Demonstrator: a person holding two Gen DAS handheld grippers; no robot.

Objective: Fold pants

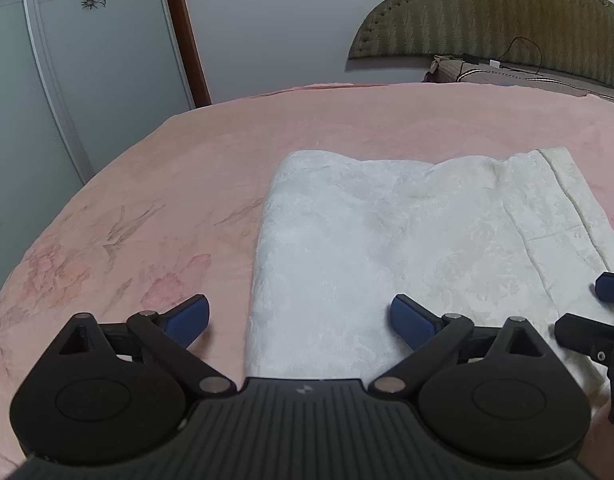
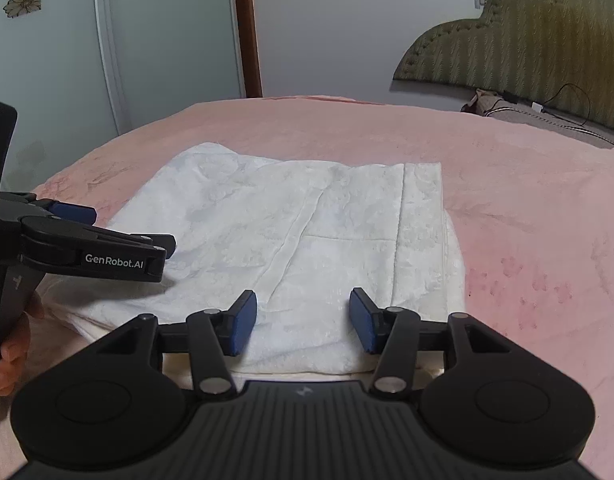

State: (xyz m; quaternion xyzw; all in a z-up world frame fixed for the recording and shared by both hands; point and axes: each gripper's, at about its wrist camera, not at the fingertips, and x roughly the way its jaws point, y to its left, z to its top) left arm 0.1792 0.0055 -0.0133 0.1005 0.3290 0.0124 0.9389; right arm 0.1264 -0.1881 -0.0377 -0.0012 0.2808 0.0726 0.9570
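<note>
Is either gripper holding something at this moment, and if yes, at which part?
Nothing is held. The left gripper and the right gripper are both open above the near edge of the white pants, with no cloth between the fingers.

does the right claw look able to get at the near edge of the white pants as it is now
Probably yes: the right claw is open, over the white pants, nothing blocking the near edge; the left claw sits aside.

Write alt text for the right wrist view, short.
White folded pants lie flat on a pink bedspread, with the open right gripper poised over their near edge, holding nothing. The left gripper reaches in from the left over the fabric; a padded headboard stands at back right.
</note>
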